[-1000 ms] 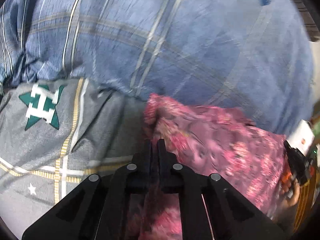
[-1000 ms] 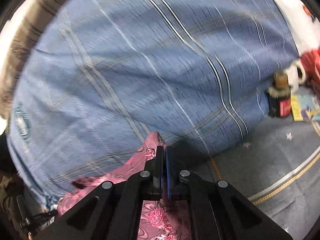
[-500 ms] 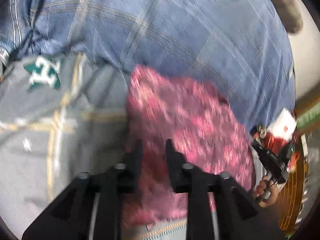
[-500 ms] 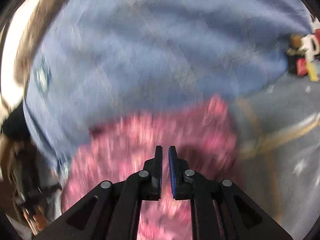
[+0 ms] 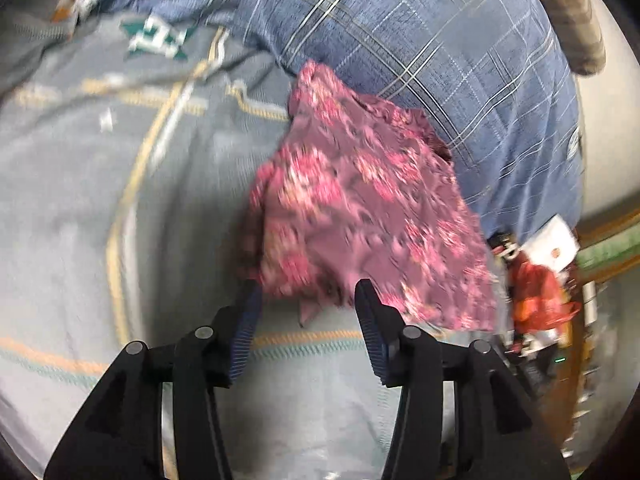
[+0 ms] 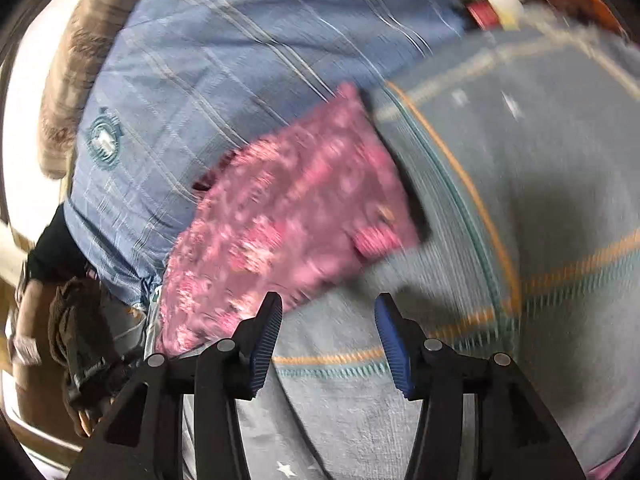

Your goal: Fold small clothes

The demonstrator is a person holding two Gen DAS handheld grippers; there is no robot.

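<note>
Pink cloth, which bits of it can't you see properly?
- Pink cloth, left wrist view: the flower print is smeared by blur; the left tongs cover a bit of the near edge.
- Right wrist view: the lower left corner is hidden behind the right tongs.
- What garment it is: cannot tell.

Both wrist views — close, angled downward — share the pink garment (image 5: pixel 360 208).

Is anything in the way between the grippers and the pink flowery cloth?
Nothing visible is. The pink flowery cloth lies on the grey bedspread, right in front of the left hand-held gripper and the right hand-held gripper, whose jaws are opening.
</note>
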